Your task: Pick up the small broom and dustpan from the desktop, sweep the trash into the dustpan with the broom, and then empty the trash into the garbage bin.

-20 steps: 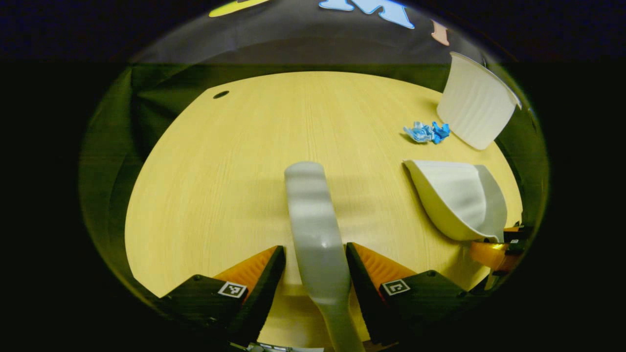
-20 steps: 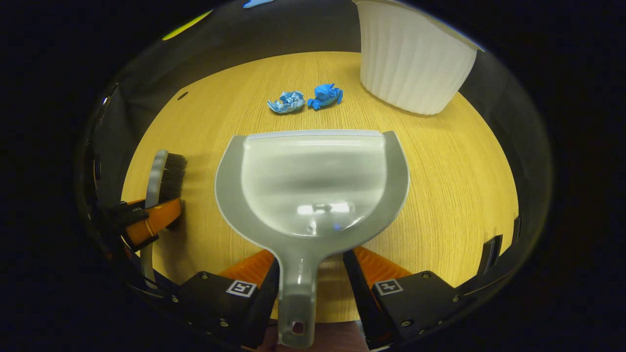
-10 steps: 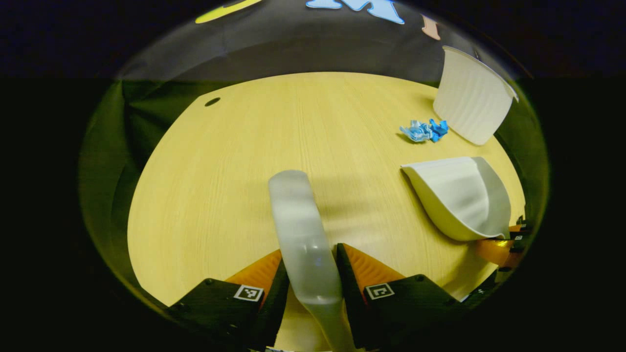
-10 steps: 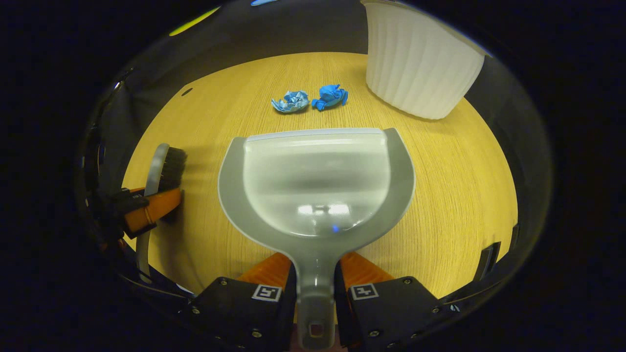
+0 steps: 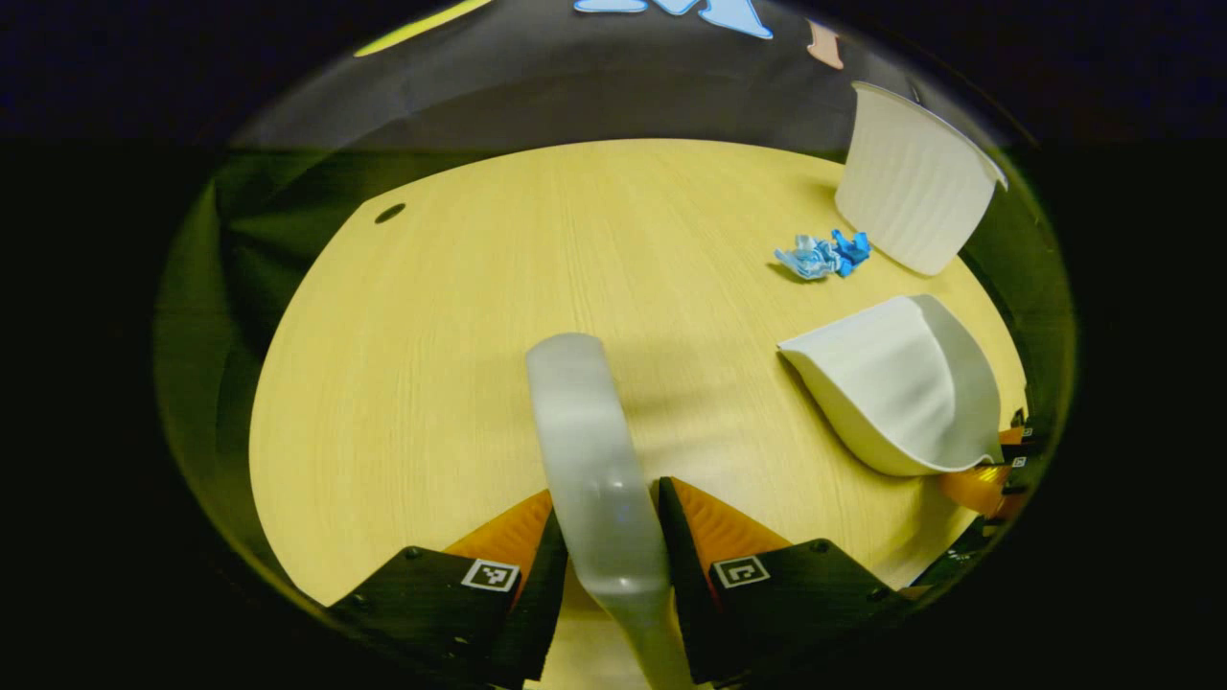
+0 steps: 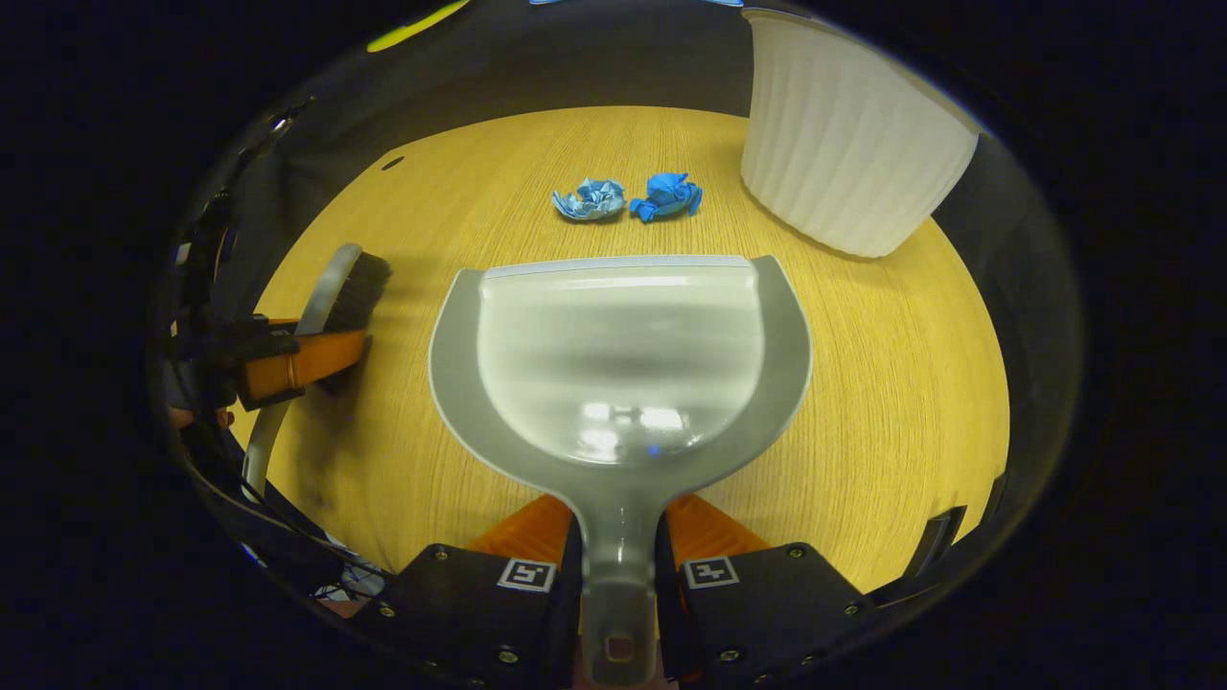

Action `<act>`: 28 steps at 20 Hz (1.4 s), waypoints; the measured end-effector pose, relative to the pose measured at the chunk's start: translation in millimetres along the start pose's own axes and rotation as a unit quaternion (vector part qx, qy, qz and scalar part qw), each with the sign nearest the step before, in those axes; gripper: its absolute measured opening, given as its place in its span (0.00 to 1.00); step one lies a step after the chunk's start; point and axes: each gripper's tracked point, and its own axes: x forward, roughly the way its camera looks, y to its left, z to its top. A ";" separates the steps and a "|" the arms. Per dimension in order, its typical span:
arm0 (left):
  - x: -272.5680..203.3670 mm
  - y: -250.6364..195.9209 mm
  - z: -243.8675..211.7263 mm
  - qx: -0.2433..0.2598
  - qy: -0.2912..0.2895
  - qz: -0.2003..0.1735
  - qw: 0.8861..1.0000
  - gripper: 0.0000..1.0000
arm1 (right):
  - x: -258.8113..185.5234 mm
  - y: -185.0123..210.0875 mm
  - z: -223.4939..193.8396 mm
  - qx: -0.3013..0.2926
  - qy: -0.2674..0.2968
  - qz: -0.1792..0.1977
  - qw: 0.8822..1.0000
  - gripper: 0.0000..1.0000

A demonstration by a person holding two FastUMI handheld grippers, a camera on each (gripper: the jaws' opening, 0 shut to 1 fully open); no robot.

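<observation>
Dustpan [image 6: 618, 369] sits centre of the right gripper view, pan facing up, its flat front lip toward the top of the frame. Nothing in the pan; only light glare on its floor. Its handle runs down to bottom centre, where the right gripper [image 6: 618, 565] is clenched on it, one finger on each side. In the left gripper view the same dustpan [image 5: 896, 383] shows at right of frame, seen from its side.

Broom [image 5: 594, 479] stands at bottom centre of the left gripper view, seen from the back of its pale head. The left gripper [image 5: 606, 537] grasps it, both fingers pressed to its sides. In the right gripper view the broom [image 6: 340, 292] is at left of frame, dark bristles pointing toward the dustpan, well apart from it.

Trash: two crumpled blue paper balls [image 6: 628, 198] lie just beside each other on the wooden desktop [image 6: 891, 383], upper centre of the right gripper view, beyond the dustpan's lip and not touching it.

Garbage bin [image 6: 848, 163], white and ribbed, stands upright at upper right, near the balls. Its inside cannot be seen.
</observation>
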 end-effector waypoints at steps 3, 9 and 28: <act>8.2 -4.6 13.6 0.008 0.004 -0.014 1.000 0.57 | 1.8 -9.4 -0.2 -0.015 -0.001 0.005 1.000 0.34; 23.2 -9.6 43.6 0.025 0.009 -0.033 0.999 0.57 | -1.2 -43.6 7.3 -0.064 -0.007 0.002 0.998 0.34; 84.8 -77.0 152.9 0.196 0.008 -0.115 0.974 0.61 | 5.8 -80.8 41.1 -0.133 0.023 0.067 0.989 0.34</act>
